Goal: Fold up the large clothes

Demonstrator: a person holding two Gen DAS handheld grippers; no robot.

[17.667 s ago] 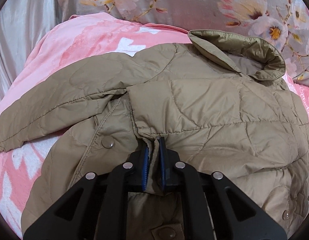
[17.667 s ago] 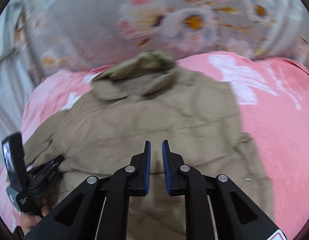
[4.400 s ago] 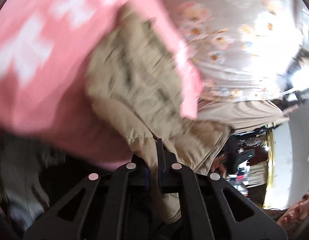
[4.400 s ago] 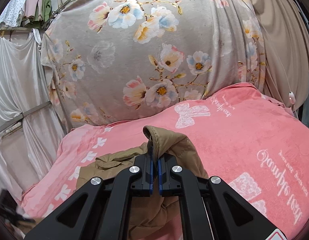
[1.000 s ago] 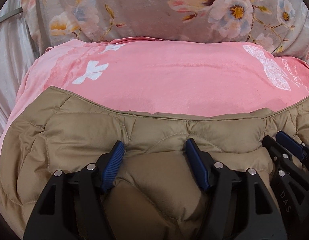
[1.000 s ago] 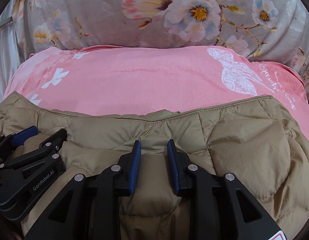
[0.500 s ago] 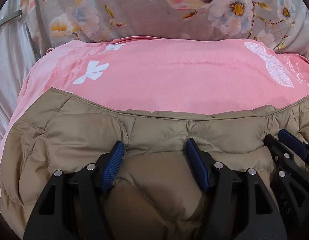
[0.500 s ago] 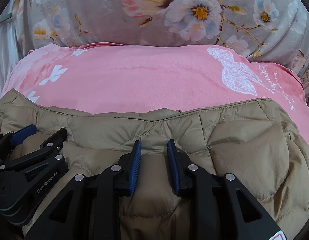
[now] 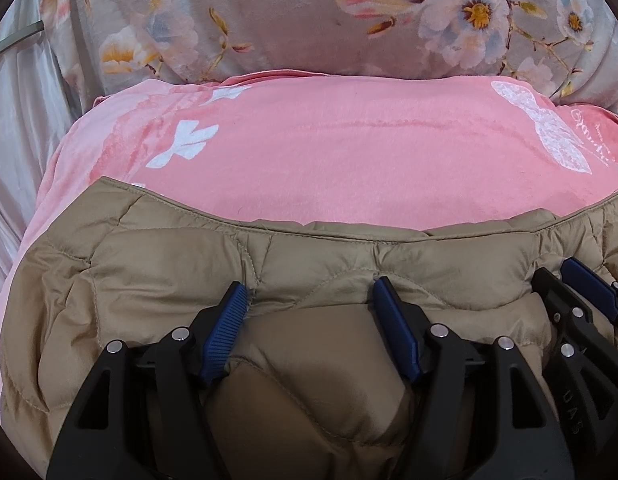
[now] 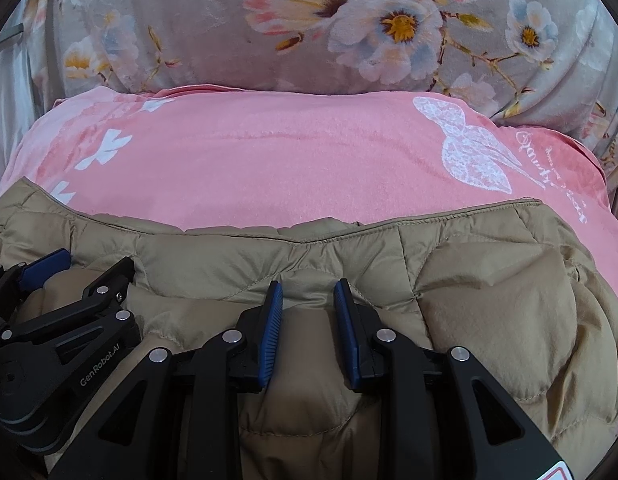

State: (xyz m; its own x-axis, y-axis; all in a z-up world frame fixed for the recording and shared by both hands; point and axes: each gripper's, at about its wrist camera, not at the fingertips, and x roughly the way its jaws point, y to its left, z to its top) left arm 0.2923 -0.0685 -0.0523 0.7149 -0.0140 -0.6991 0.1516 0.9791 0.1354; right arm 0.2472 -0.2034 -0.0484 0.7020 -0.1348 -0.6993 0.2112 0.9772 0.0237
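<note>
A tan quilted jacket (image 9: 157,264) lies folded on a pink blanket (image 9: 349,148), its seamed edge running across the frame; it also shows in the right wrist view (image 10: 489,288). My left gripper (image 9: 311,294) is open wide, its fingers resting down on the jacket's top layer with padded fabric bulging between them. My right gripper (image 10: 309,292) is open with a narrower gap, also resting on the jacket. The two grippers sit side by side: the right one shows at the left view's right edge (image 9: 581,300), the left one at the right view's left edge (image 10: 61,300).
The pink blanket (image 10: 289,160) with white bow prints covers the surface beyond the jacket. A grey floral fabric (image 9: 309,20) hangs behind it. A pale satin curtain (image 9: 17,100) hangs at the far left.
Over the last second both grippers stay open on the jacket and have barely moved. Earlier, both were shut on the jacket and carrying it.
</note>
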